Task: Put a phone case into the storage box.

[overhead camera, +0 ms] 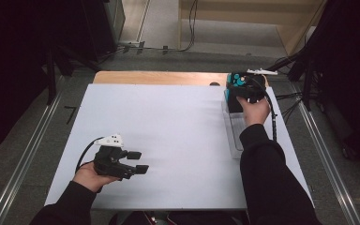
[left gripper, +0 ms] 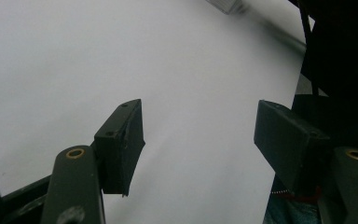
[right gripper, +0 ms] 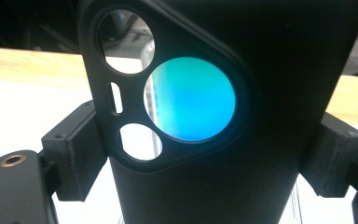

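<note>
A black phone case (right gripper: 270,70) with round camera cut-outs stands upright between the jaws of my right gripper (right gripper: 207,156), and both pads press on its sides. Something teal shows through its largest cut-out. In the high view the right gripper (overhead camera: 238,90) holds the case (overhead camera: 235,99) over the table's far right, just above the far end of a clear plastic box (overhead camera: 235,136). At the near left my left gripper (overhead camera: 139,162) hovers low over the white table top (overhead camera: 168,117), with its jaws pointing right. The left gripper (left gripper: 200,140) is open with nothing between its pads.
The clear box lies along the right edge of the white board. A strip of bare wood (overhead camera: 159,77) runs along the far edge. Cables and dark stands (overhead camera: 304,79) crowd the floor beyond the right side. A metal rail (overhead camera: 23,159) runs down the left.
</note>
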Available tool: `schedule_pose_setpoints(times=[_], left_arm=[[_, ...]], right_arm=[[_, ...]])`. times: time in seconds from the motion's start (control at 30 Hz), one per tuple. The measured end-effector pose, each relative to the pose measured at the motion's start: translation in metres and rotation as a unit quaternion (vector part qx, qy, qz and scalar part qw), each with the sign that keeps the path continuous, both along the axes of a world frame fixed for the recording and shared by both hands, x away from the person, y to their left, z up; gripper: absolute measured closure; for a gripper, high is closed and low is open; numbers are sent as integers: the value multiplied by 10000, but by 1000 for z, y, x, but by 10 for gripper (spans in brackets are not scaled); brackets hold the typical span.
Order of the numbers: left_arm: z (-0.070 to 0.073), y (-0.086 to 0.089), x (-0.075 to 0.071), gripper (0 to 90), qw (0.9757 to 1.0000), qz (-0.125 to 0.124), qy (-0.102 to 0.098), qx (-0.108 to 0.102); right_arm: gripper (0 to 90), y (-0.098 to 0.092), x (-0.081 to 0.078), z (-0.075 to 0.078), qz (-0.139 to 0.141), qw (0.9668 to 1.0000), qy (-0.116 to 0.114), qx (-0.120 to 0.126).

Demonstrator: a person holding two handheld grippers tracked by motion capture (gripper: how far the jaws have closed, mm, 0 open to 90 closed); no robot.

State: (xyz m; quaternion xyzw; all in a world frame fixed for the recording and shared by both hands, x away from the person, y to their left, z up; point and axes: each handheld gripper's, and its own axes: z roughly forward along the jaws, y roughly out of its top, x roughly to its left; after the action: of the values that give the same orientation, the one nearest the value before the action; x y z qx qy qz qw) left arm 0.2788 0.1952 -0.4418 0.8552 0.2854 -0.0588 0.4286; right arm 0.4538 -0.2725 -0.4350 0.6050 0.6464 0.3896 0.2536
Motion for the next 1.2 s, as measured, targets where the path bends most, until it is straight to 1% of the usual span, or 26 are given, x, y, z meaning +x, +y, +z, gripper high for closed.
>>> schedule_pose_setpoints(times=[0.07,0.13,0.2,0.3,0.4,0.47,0.6,0.67,0.7,0.77,0.83,0.9,1.03,1.07,1.1,1.13,1.2], left_arm=[[0,0,0,335,10000,1,0,2],[-1,-1,1,335,10000,-4,13,-5],[-1,-1,1,335,10000,-12,10,25],[-2,-1,1,335,10000,-24,20,39],[-2,-2,2,335,10000,-24,32,19],[-2,-3,2,335,10000,-32,30,14],[-2,-4,2,335,10000,-59,29,40],[-2,-4,3,335,10000,-64,22,31],[-3,-4,3,335,10000,-44,27,27],[-3,-3,4,335,10000,-21,47,6],[-4,-2,5,335,10000,9,56,16],[-4,-2,5,335,10000,17,75,38],[-4,-2,5,335,10000,32,74,10],[-4,-2,6,335,10000,34,69,13],[-4,-3,6,335,10000,33,69,10],[-4,-3,6,335,10000,22,76,10],[-4,-3,6,335,10000,34,70,15]], right_arm=[[119,1,3,-2,-24,10000,-11,0],[117,2,7,-3,14,10000,18,-43],[116,2,10,-4,-12,9999,105,-54],[115,4,13,-7,-80,9996,189,-185],[106,6,12,-8,4,9996,192,-186],[88,5,12,-7,19,9998,193,-103],[87,1,11,-3,46,9999,77,73],[83,-1,8,1,29,10000,60,54],[65,-2,7,2,20,10000,46,70],[25,-4,3,7,37,9998,77,157],[26,-4,-4,12,65,9997,121,184],[26,-3,-10,15,145,9996,141,205],[41,1,-27,20,483,9981,227,314],[41,3,-34,21,667,9967,263,392],[41,5,-40,22,846,9951,250,455],[41,7,-44,22,936,9940,264,497],[41,13,-59,23,1175,9909,248,604]])
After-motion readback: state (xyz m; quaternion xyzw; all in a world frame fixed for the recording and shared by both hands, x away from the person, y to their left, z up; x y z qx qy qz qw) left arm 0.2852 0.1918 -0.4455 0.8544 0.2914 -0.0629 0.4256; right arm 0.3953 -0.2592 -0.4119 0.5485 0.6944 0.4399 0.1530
